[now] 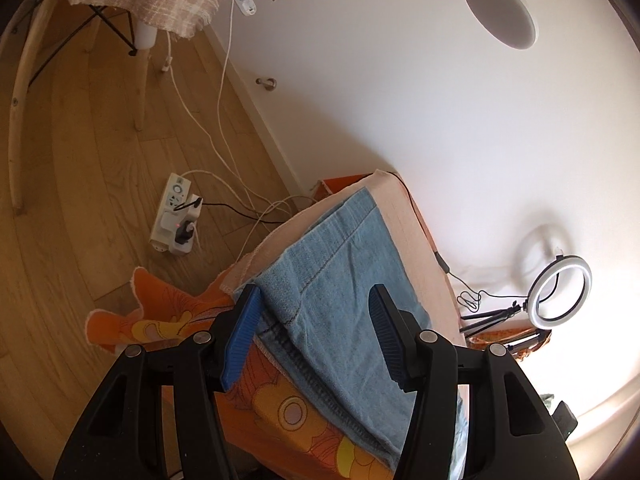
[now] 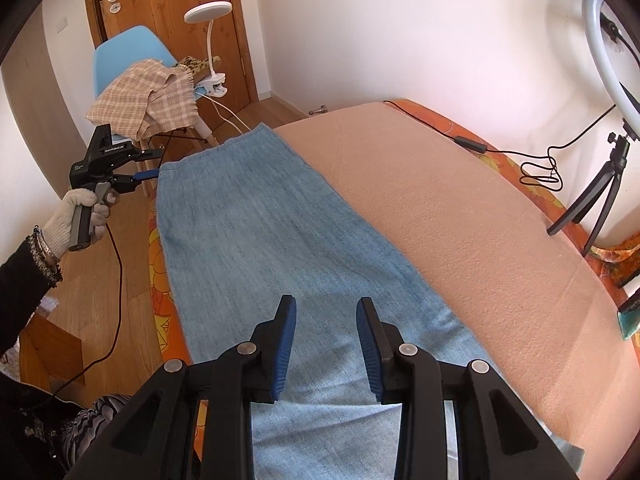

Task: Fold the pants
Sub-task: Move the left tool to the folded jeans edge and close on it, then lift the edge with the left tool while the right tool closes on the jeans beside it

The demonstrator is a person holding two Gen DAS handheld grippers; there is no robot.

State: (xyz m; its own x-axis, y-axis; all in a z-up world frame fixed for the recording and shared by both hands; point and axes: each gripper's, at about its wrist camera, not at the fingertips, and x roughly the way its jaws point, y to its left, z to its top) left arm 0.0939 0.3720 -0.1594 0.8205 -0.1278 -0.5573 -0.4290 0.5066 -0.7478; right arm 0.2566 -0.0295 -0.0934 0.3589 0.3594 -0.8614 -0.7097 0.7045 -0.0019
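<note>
The pants (image 2: 256, 216), pale blue denim, are laid out lengthwise along the left side of the bed (image 2: 472, 216), over a peach blanket with an orange patterned cover (image 1: 288, 408) showing at the edges. In the right wrist view the denim is spread flat, a long doubled panel running from the near end up to the far hem beside the bed's edge.

The right gripper (image 2: 326, 312) is seen poised above the near part of the denim, its blue pads apart and nothing caught between them; the cloth lies beneath, untouched by the fingers.

Over at the far left corner, the left gripper (image 2: 150, 164) is held in a white-gloved hand (image 2: 76, 216), its tips brought right up to the corner of the hem. From its own camera, the left gripper (image 1: 316, 296) is shown with jaws spread, a fold of denim edge lying between them; the left pad is just beside the cloth's edge, yet no squeeze is visible, so it is read as released.

A blue chair (image 2: 128, 56) draped with a checked cloth (image 2: 140, 96) is seen beyond, and a ring light (image 1: 560, 292) stands at the bed's far side.
</note>
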